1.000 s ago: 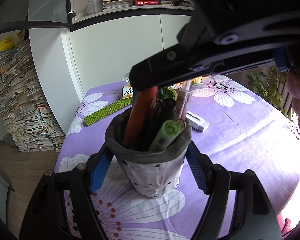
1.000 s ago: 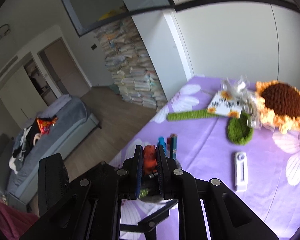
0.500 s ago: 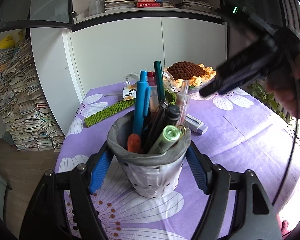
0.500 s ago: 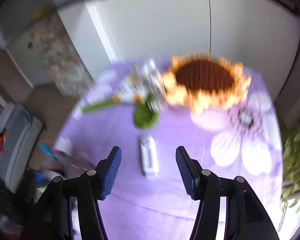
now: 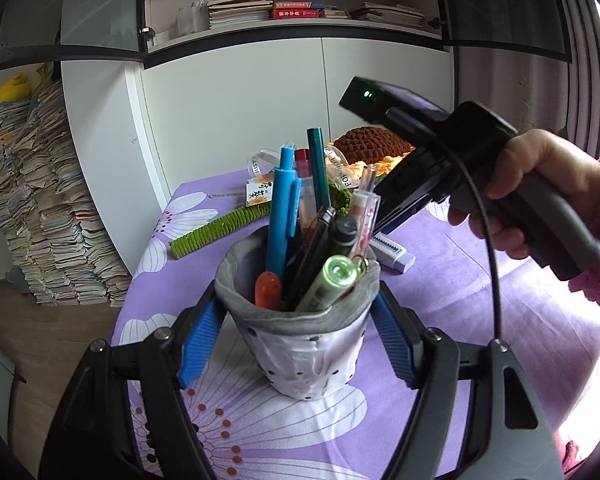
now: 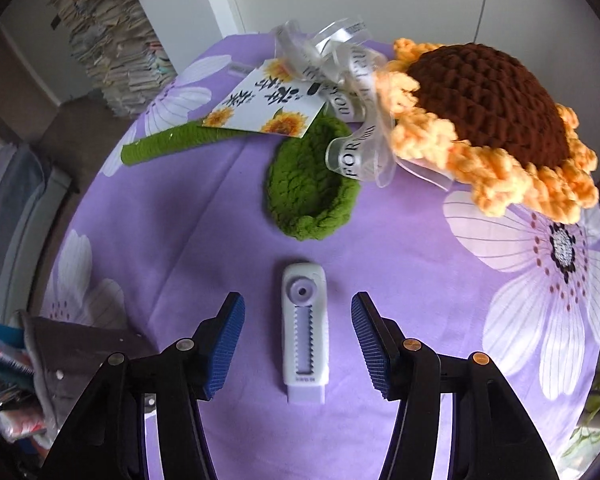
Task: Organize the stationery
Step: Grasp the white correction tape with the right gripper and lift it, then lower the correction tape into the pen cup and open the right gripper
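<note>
Pens are all in the holder (image 5: 300,312) that my left tool (image 5: 296,338) grips on the table (image 6: 400,280), and my right tool (image 6: 298,344), released since dropping the orange pen (image 5: 267,289) in, now straddles the white eraser (image 6: 305,336).

1. Soft daylight, brightest at the right edge of the left wrist view; blown-out glare there.
2. Both views sharp at centre; strong fisheye bending, black vignette in the corners.
3. Right wrist view: slightly hazy, faint shadows under the white eraser (image 6: 304,334) on the purple tablecloth (image 6: 400,280); lower left dim.
</note>
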A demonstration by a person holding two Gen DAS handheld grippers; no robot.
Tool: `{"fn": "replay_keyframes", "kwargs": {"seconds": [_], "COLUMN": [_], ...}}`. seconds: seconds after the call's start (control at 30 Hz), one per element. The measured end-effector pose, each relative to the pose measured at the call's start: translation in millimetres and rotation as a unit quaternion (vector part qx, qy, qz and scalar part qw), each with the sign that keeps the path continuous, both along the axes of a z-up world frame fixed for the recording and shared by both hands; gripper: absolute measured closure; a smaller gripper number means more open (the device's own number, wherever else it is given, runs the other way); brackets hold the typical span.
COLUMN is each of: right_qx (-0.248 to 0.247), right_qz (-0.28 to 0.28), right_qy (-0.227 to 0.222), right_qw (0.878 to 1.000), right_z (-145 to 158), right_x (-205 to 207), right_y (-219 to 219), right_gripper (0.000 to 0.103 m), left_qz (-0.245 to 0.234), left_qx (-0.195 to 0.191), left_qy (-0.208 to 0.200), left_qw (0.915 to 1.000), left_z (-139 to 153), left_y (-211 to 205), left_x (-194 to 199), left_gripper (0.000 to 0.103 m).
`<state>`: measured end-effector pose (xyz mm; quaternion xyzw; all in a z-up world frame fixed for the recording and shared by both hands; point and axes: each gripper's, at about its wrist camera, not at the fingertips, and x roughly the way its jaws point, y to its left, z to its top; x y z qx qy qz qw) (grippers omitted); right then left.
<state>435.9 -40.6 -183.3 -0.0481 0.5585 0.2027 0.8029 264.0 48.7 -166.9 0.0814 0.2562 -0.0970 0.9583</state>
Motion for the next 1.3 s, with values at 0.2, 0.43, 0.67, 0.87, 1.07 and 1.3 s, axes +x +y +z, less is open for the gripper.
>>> {"fn": "replay_keyframes", "kwargs": {"seconds": [0.2,0.43,0.67,0.87,1.07,1.3], "right_qx": [-0.004,0.055,0.11,0.171,0.163,0.152], "right_qz": [-0.006,-0.001,0.032,0.105,0.164,0.174], "right_qy": [-0.002,-0.071,-0.207,-0.232,-0.184,-0.134], "right_qw": [1.0,0.996,0.972,0.952,0.955,0.964], "right_z": [-4,58,149,183,159,134], "right_x": [4,-47,-116,-151,-152,-137], "right_y": [-4,-21,-19,2,31,40], "right_gripper": [0.076,0.076,0.076,0.076,0.076,0.076], "left_qz": [-0.002,-0.001,-0.001,-0.003,-0.006,-0.009], "left_qx": [0.0,0.0,0.005,0.005,0.006,0.004], "left_qy": [-0.001,-0.002,-0.006,-0.007,-0.009,-0.009], "left_qw": [1.0,1.0,1.0,1.0,0.9999,0.9999], "left_z": [0,-1,-1,-2,-2,-2], "left_y": [0,1,1,2,2,2], "left_x": [0,-2,-5,-7,-8,-7], "left_gripper": [0.032,0.032,0.032,0.032,0.032,0.032]}}
